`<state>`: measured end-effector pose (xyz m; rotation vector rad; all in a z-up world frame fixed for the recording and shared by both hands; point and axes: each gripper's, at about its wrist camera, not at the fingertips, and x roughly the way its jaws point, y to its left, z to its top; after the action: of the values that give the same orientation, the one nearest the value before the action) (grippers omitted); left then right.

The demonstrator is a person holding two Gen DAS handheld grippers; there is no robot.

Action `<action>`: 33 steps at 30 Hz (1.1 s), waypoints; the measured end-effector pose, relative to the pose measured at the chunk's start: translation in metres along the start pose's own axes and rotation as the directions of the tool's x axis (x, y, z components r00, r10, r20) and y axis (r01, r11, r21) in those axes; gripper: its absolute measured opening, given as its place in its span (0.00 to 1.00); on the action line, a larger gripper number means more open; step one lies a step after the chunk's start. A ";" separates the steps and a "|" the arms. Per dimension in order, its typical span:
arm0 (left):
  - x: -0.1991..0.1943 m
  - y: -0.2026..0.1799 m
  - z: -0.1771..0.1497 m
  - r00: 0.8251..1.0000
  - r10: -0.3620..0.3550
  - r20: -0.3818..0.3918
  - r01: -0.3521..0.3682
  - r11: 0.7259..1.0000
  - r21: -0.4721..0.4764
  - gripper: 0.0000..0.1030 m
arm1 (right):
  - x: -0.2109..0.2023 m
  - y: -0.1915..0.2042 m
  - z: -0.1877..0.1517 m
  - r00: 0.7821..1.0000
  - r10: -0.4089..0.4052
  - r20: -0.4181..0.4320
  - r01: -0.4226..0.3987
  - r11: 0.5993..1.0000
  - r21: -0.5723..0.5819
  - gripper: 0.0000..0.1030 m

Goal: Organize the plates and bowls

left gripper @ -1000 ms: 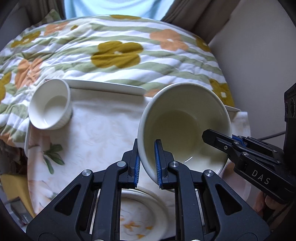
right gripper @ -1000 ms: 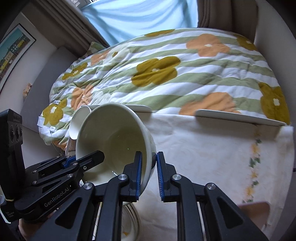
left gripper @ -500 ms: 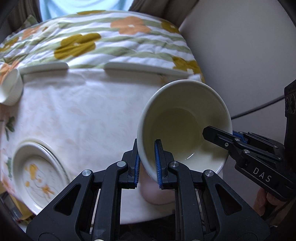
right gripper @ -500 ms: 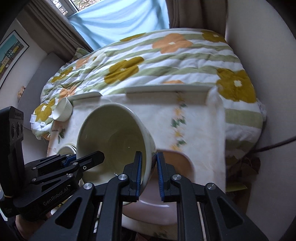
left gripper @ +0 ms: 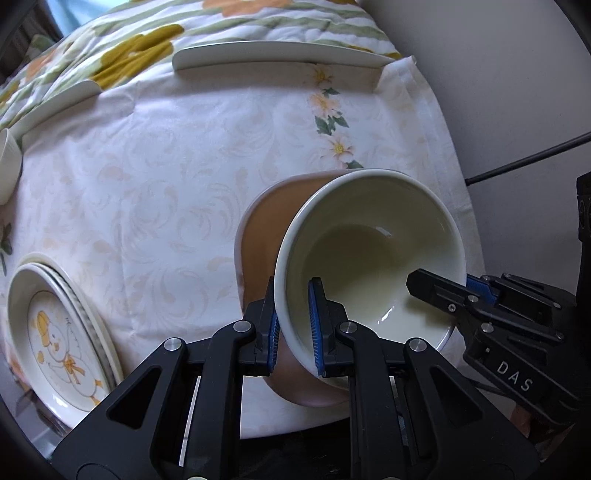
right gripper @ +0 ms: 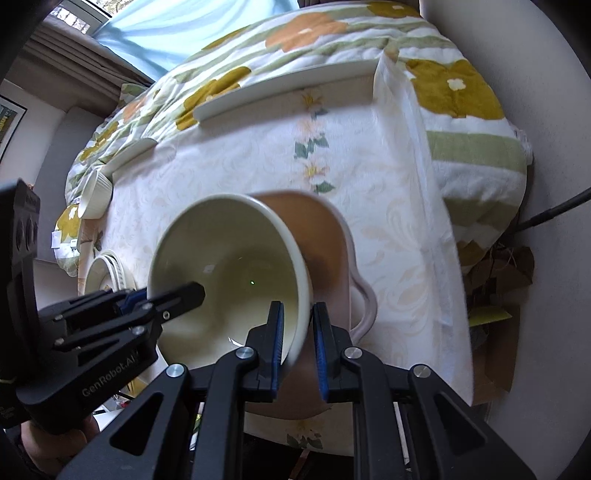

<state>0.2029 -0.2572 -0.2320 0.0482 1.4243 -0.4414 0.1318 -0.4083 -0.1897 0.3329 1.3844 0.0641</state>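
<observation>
Left wrist view shows a plain cream bowl [left gripper: 369,258], glossy inside, tilted above a brown dish [left gripper: 266,236]; left claw [left gripper: 292,325] and right claw [left gripper: 436,291] pinch its opposite rims.

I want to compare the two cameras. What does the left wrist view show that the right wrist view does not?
Only the left wrist view shows the duck picture on the plate stack. Only the right wrist view shows the brown dish's handle and the blue curtain. Both show the cream bowl, clamped at its rim by the left gripper and the right gripper, above the brown dish.
</observation>
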 end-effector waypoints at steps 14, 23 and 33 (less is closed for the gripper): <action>0.019 -0.011 0.001 0.996 0.082 -0.026 -0.079 0.992 0.093 0.12 | 0.015 0.011 -0.006 0.995 -0.098 -0.008 0.098 0.995 0.004 0.14; 0.020 -0.015 -0.003 0.995 0.097 -0.017 -0.094 0.989 0.111 0.12 | 0.013 0.006 -0.011 0.995 -0.103 0.006 0.103 0.995 0.016 0.14; 0.000 -0.017 -0.010 0.994 0.105 0.030 -0.108 0.990 0.093 0.12 | -0.003 0.007 -0.015 0.993 -0.106 0.052 0.106 0.994 0.009 0.14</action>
<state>0.1877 -0.2697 -0.2297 0.1937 1.3685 -0.4197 0.1173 -0.3988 -0.1873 0.2641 1.3479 -0.0364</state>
